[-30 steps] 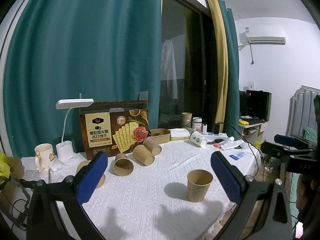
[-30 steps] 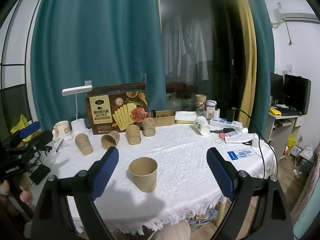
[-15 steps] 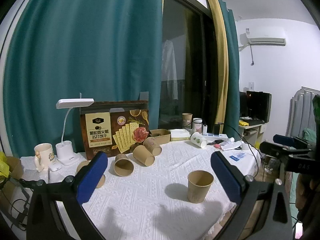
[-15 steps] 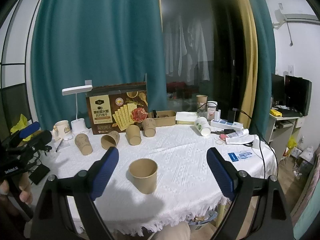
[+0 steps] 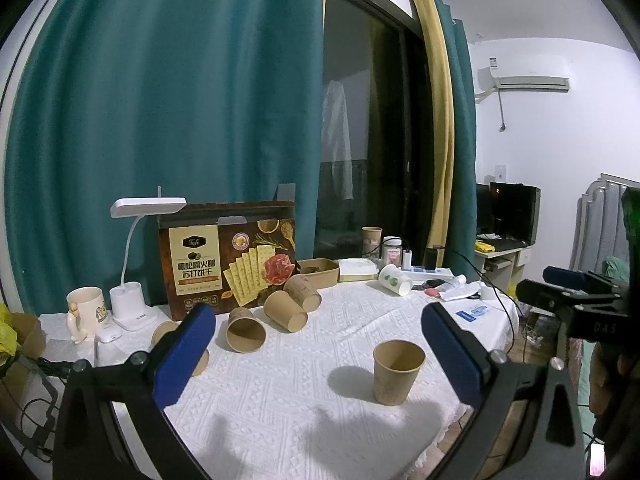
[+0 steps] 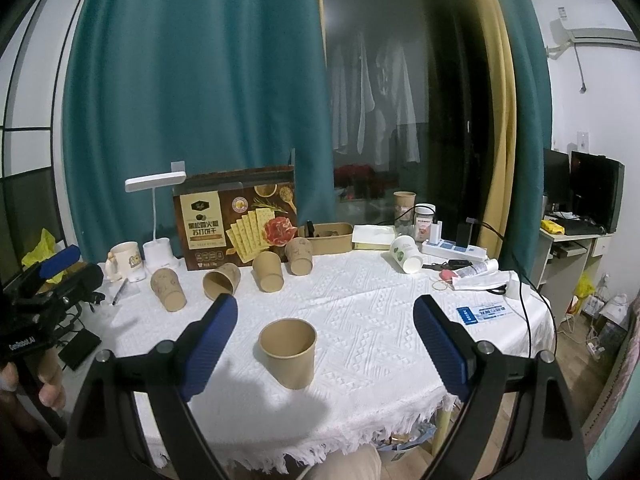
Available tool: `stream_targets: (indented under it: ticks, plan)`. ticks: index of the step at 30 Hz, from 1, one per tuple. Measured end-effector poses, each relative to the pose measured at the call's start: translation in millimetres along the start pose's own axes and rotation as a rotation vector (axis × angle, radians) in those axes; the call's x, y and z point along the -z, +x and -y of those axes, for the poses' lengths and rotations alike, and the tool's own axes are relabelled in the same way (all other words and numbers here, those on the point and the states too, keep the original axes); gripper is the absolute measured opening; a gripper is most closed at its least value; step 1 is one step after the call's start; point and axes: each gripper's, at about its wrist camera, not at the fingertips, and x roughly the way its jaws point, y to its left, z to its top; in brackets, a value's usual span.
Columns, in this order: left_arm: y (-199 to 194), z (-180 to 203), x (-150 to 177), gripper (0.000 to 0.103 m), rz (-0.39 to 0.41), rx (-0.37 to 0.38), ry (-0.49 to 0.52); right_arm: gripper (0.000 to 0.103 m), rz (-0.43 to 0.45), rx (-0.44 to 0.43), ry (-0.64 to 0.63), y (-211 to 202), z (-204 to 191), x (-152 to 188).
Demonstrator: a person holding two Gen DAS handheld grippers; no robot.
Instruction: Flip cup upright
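A brown paper cup (image 5: 396,371) stands upright, mouth up, on the white tablecloth (image 5: 288,384); it also shows in the right wrist view (image 6: 289,352). Several more brown cups lie on their sides near the cracker box: one (image 5: 244,329), another (image 5: 285,317) and a third (image 5: 302,293). In the right wrist view they sit in a row (image 6: 221,280), (image 6: 268,271), (image 6: 299,255), with one more at the left (image 6: 168,289). My left gripper (image 5: 316,356) is open and empty, held back from the table. My right gripper (image 6: 324,344) is open and empty, its jaws framing the upright cup from a distance.
A cracker box (image 5: 227,261), a white desk lamp (image 5: 132,264) and a mug (image 5: 85,312) stand at the back left. A white cup (image 6: 407,254) lies on its side at the back right beside a power strip (image 6: 456,250), cables and papers. The fringed table edge (image 6: 320,436) is near.
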Motion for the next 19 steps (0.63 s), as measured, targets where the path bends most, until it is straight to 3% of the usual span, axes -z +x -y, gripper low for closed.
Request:
stream_targets:
  ticks: [19]
  plan:
    - [0.0,10.0,-0.9,0.103,-0.003,0.015,0.002,0.088,-0.003,0.000,-0.002,0.0,-0.2,0.7]
